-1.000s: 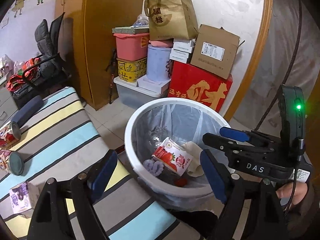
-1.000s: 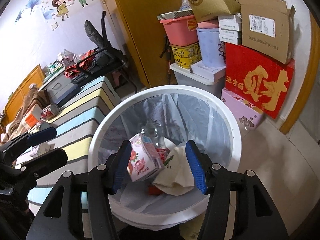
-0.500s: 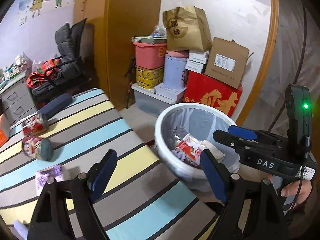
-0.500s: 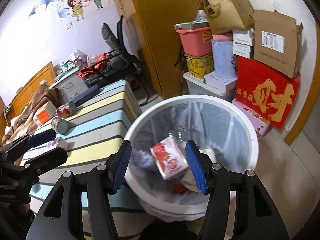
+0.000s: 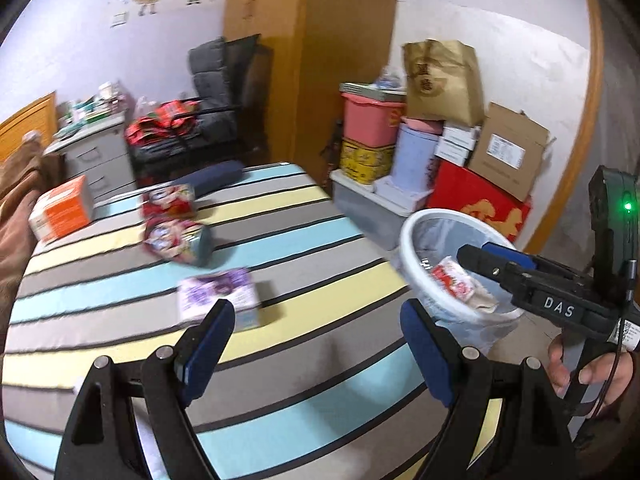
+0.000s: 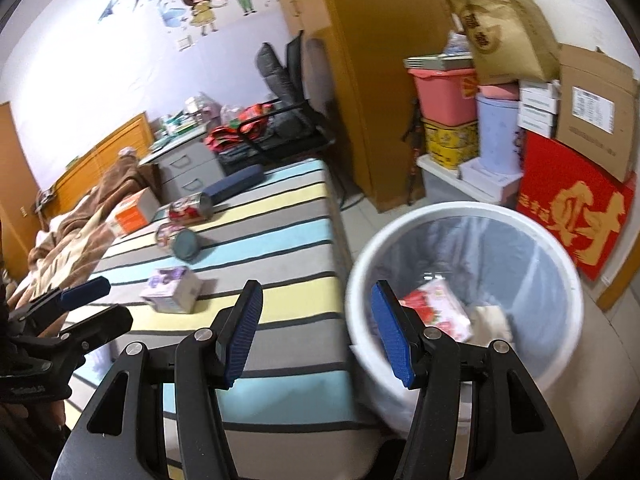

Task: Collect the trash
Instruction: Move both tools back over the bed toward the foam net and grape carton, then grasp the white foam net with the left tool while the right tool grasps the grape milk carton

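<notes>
A white trash bin [image 6: 560,344] with a clear liner stands on the floor beside the striped bed [image 6: 280,248]; it also shows in the left wrist view [image 5: 412,236]. A red-and-white carton [image 6: 436,312] and other trash lie inside. On the bed lie a purple carton [image 5: 218,298], two cans [image 5: 176,238] [image 5: 170,200] and an orange box [image 5: 60,212]. My left gripper [image 5: 316,352] is open and empty above the bed, close to the purple carton. My right gripper [image 6: 316,336] is open and empty at the bed's edge by the bin.
A dark blue case [image 5: 212,176] lies at the bed's far end. Stacked boxes, tubs and a red box [image 6: 572,216] stand against the wall behind the bin. A wardrobe [image 6: 360,60], a chair [image 5: 216,96] and a grey drawer unit [image 5: 92,152] lie beyond the bed.
Both grippers have swung left, away from above the bin toward the bed. The purple carton and cans have come into nearer view. Both stay open and empty.
</notes>
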Action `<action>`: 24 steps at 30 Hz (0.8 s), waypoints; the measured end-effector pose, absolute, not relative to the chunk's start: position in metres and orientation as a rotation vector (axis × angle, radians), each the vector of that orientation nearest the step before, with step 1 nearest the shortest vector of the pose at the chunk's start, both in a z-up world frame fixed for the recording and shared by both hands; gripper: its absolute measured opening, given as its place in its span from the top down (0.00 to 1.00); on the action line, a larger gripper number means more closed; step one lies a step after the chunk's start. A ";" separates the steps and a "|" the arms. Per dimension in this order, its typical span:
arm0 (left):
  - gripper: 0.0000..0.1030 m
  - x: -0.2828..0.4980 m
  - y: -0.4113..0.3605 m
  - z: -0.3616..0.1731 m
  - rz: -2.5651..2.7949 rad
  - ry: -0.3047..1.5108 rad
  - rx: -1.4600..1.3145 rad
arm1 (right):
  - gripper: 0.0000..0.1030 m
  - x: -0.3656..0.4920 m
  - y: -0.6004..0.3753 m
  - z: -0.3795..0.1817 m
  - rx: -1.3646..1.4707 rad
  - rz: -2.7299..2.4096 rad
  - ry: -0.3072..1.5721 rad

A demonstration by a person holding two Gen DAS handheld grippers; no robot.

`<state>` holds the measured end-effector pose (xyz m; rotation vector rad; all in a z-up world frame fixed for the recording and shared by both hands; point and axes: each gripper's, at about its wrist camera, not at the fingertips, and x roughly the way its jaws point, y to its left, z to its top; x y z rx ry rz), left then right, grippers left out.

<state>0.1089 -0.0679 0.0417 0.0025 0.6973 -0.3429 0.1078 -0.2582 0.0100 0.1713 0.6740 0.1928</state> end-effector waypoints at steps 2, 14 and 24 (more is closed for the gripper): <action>0.16 0.105 -0.055 0.039 -0.317 0.702 -0.008 | 0.44 0.109 -0.250 0.009 0.163 0.212 0.676; 0.16 0.085 0.015 0.017 -0.129 0.743 -0.068 | 0.43 0.124 -0.189 0.002 0.085 0.393 0.701; 0.14 0.082 0.060 -0.016 -0.028 0.844 -0.162 | 0.41 0.150 -0.139 -0.010 -0.041 0.532 0.725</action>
